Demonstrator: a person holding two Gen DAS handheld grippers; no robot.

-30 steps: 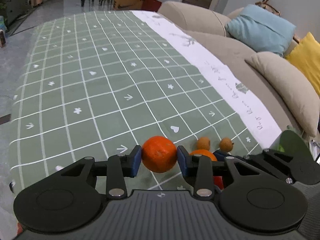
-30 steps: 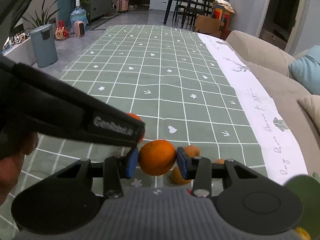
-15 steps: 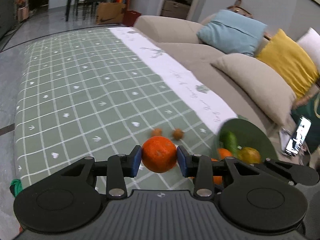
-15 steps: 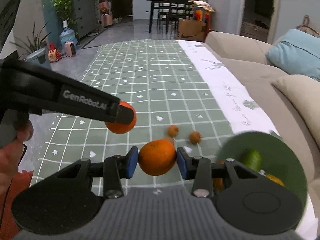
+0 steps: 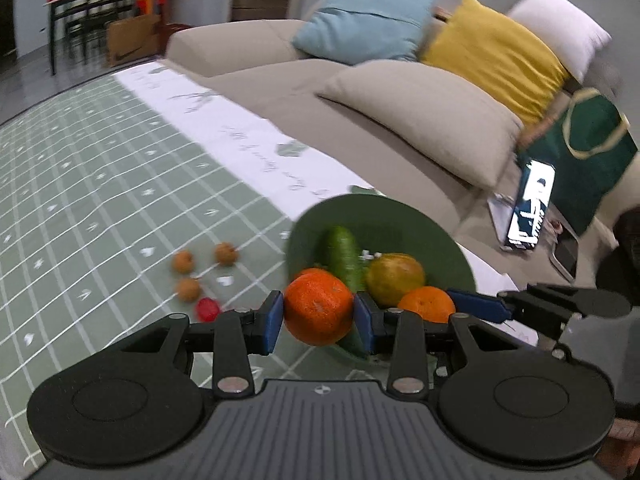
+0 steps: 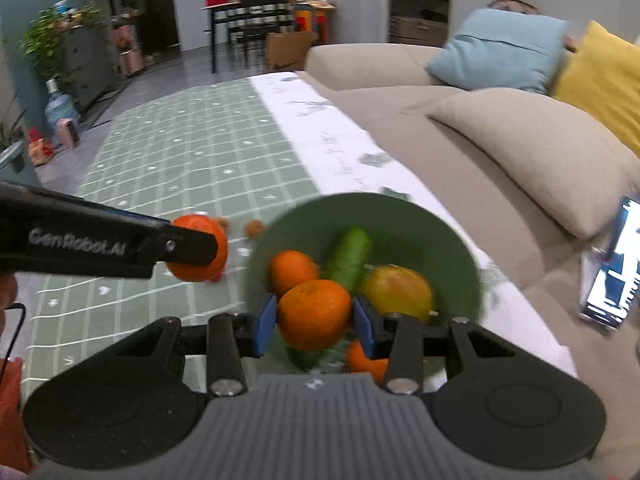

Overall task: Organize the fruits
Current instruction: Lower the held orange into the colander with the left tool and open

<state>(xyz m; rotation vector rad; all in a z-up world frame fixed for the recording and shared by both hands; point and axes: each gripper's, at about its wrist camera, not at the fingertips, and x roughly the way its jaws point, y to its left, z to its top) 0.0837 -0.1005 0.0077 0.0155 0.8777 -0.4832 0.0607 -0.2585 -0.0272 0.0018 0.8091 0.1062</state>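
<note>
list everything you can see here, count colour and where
oranges: two held, orange, one in each tongs
bowl: one, green, on cloth by sofa
fruit in bowl: orange, green cucumber-like one, yellow-green one
small round fruits: three, brown, on cloth
small red thing: one, beside them
tablecloth: green grid, white edge
cushions: blue, yellow, white, beige, on sofa
phone: screen lit, on sofa
left tongs, right tongs: black, blue pads

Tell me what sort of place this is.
Most likely a home living room. A beige sofa with blue and yellow cushions runs along the green checked cloth where the fruit bowl sits, and a dining table with chairs stands in the background.
</note>
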